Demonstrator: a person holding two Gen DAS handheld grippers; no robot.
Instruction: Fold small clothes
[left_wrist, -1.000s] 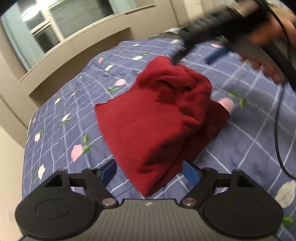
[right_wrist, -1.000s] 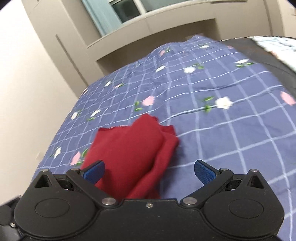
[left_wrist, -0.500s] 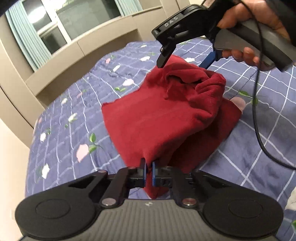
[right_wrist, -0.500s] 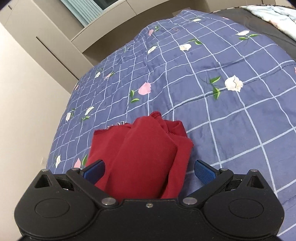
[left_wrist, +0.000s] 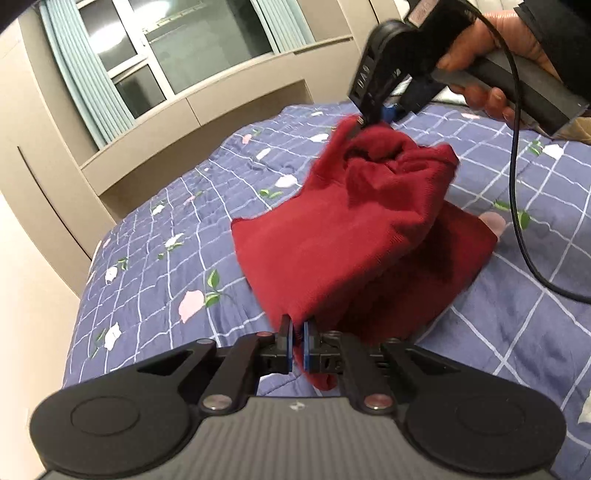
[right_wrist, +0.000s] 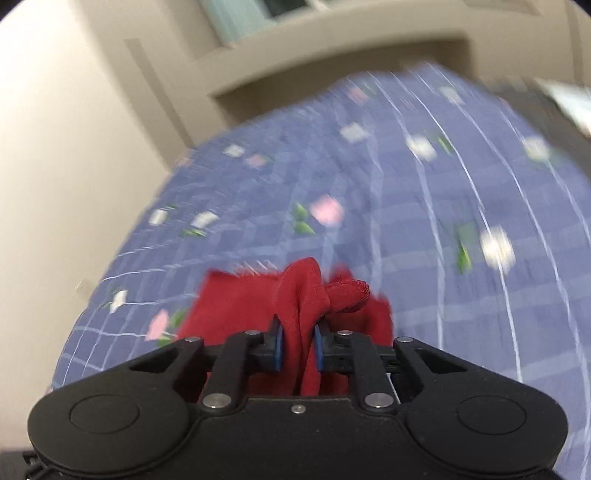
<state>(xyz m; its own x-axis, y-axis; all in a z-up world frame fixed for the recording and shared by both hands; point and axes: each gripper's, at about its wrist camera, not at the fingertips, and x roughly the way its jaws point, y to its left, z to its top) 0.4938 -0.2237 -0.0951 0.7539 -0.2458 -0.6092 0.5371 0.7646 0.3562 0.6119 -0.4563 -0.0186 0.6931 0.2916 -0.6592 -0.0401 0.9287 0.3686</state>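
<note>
A dark red garment (left_wrist: 343, 236) lies partly folded on the blue floral bed cover (left_wrist: 155, 236). My left gripper (left_wrist: 297, 328) is shut on its near edge and holds that edge up. My right gripper (right_wrist: 298, 332) is shut on a bunched far corner of the red garment (right_wrist: 295, 302). In the left wrist view the right gripper (left_wrist: 373, 118) pinches the far end of the cloth above the bed, with a hand on its handle. The upper layer of the garment hangs lifted between the two grippers over a lower layer.
The bed cover (right_wrist: 424, 221) stretches out to the right and far side. A beige window ledge and cabinets (left_wrist: 207, 122) run behind the bed. A black cable (left_wrist: 517, 206) hangs from the right gripper over the bed.
The right gripper went from open to shut on the far corner of the garment and lifted it. The left gripper stays shut on the near edge. The right wrist view is blurred by motion.
</note>
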